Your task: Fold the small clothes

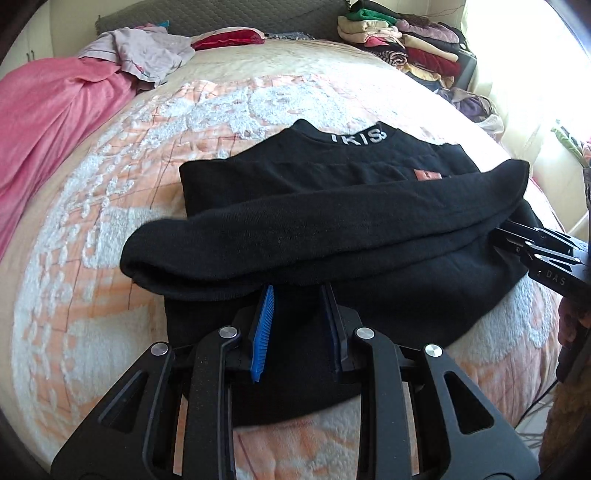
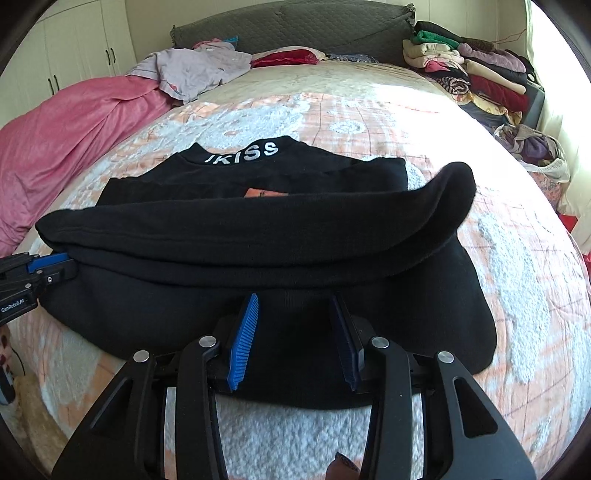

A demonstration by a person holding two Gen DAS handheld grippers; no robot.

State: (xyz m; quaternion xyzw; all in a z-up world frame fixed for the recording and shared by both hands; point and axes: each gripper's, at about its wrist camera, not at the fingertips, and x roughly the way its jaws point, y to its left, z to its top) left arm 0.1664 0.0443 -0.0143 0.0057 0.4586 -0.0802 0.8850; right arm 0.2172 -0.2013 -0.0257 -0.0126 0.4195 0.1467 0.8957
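A black sweater with white letters on its collar lies flat on the bed, collar at the far side. A thick fold of it runs across the middle, raised over the near part. My left gripper is shut on the fold's left portion, its fingertips hidden under the cloth. From the right wrist, the same fold is pinched by my right gripper further right. The left gripper bites the fold's left end, and the right gripper meets its right end.
The bedspread is peach and white. A pink blanket and pale clothes lie at the far left. Stacked folded clothes sit at the far right by the headboard. A wardrobe stands beyond the bed's left.
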